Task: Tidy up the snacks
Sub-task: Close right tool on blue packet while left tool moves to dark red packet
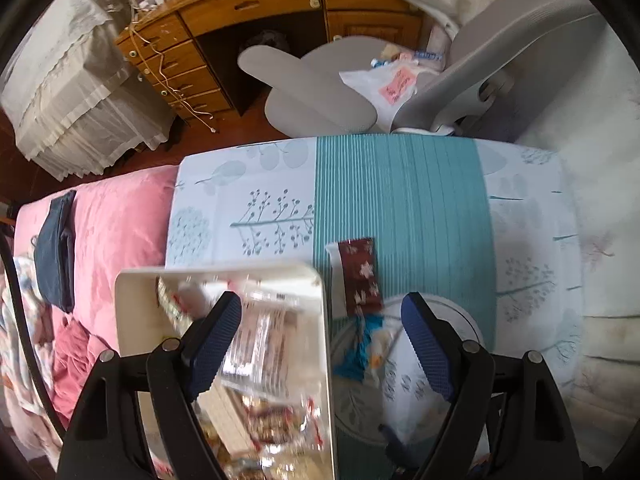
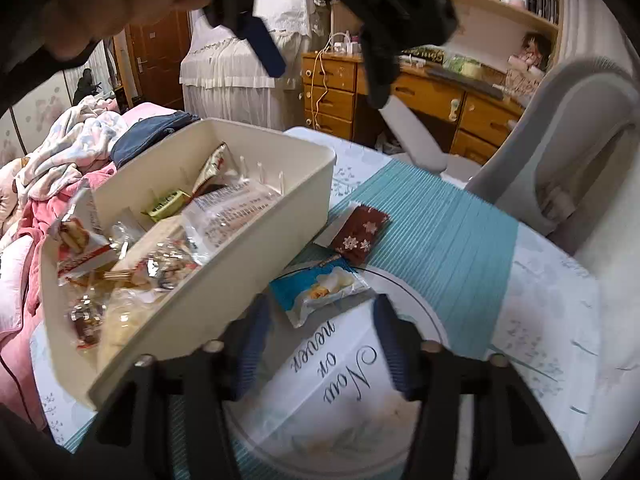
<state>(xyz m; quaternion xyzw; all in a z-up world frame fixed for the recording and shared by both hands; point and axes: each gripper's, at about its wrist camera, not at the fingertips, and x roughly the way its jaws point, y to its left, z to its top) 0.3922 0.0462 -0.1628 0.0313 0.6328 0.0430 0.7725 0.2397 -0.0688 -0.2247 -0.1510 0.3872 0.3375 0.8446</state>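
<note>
Two snack packets still lie outside the bin, and the coming move turns on which gripper is nearer to them. Start at the right gripper point(image 2: 320, 344): its blue-padded jaws stand apart with nothing between them, and it points down over the white plate point(image 2: 420, 312) with lettering on it. Just beyond its fingertips, half on the plate's rim, lies the blue-and-white packet point(image 2: 320, 288), its long axis slanting across the line of the jaws. A little farther out, on the teal stripe of the cloth, lies the dark red packet point(image 2: 360, 236) with white flowers, touching or nearly touching the first; its long axis runs away and to the right.

To the left of both stands the cream bin point(image 2: 256, 264), already holding many wrapped snacks.

Seen from its own camera, the left gripper point(image 1: 320, 340) is also wide apart and empty, pointing steeply down, one finger over the bin's contents and the other over the plate; the bin's wall and the blurred blue packet show between them. By my judgement the right gripper has the straighter reach to the blue-and-white packet.
</note>
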